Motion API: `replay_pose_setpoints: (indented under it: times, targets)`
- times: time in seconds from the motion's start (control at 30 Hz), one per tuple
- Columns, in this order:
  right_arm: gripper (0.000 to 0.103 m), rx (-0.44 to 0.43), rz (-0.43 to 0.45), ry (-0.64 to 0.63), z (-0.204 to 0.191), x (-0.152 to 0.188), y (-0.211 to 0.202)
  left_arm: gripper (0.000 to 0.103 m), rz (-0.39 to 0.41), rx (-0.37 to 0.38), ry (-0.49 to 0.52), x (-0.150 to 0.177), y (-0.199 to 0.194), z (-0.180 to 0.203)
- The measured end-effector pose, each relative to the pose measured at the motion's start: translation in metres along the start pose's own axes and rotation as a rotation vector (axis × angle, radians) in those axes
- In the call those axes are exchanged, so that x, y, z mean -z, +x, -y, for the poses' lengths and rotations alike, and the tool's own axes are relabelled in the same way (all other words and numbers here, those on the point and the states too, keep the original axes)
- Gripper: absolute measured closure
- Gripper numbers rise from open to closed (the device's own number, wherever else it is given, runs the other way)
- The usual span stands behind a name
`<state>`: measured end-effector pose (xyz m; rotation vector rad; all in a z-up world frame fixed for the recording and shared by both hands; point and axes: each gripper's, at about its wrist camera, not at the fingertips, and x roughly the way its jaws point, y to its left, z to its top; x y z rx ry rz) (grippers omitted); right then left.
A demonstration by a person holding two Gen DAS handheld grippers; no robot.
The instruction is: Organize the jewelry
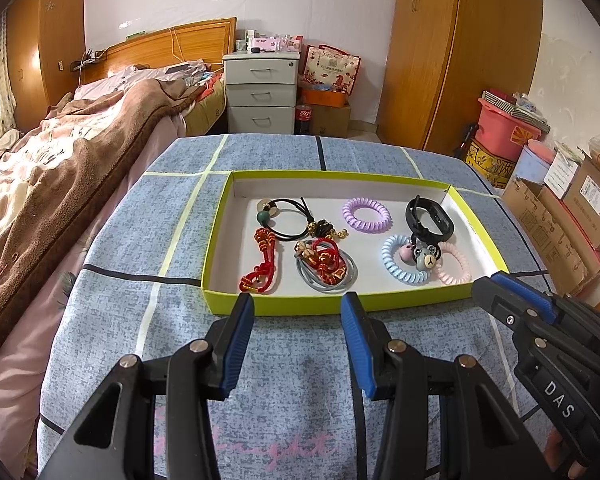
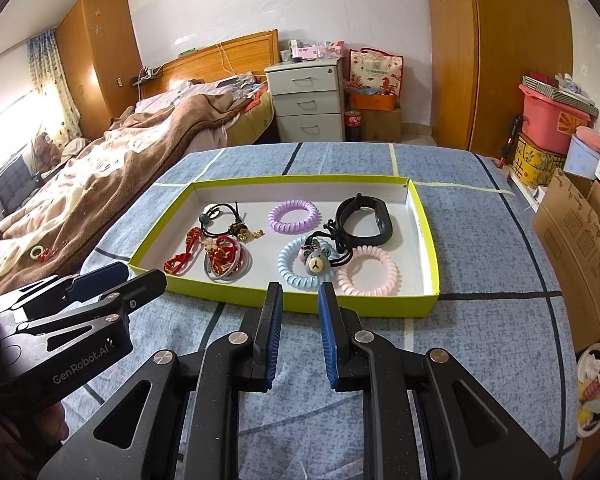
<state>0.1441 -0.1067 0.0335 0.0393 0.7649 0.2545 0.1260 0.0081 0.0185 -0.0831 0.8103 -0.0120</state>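
Observation:
A yellow-green tray point(image 1: 400, 302) point(image 2: 380, 306) with a white floor lies on the blue checked cloth. In it are a purple coil tie point(image 1: 366, 227), a black band point(image 1: 430, 216), a blue coil tie point(image 1: 392, 264), a pink coil tie point(image 2: 390, 270), a bear-head tie point(image 2: 318, 263), a red knotted cord point(image 1: 260, 264), grey ties tangled with red cord point(image 1: 326, 272) and a black tie with a green bead point(image 1: 284, 216). My left gripper point(image 1: 298, 304) hovers wide open before the tray's near wall. My right gripper point(image 2: 301, 292) sits beside it, narrowly open and holding nothing.
A bed with a brown blanket point(image 1: 60, 184) runs along the left, with a small ring with red cord point(image 2: 38, 254) lying on it. Cardboard boxes point(image 1: 560, 232) stand to the right. A white drawer unit point(image 1: 260, 92) and wardrobes stand behind. A bowl point(image 2: 592, 388) sits low right.

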Motion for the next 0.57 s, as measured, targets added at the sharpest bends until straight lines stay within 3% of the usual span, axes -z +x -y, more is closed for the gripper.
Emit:
replay_pose_setpoints:
  times: [0.57]
  targets:
    - [0.084,-0.006,-0.007,-0.007,-0.0043,0.0037,0.0042,0.056,0.002,0.000,-0.013,0.0009,-0.0014,-0.0041]
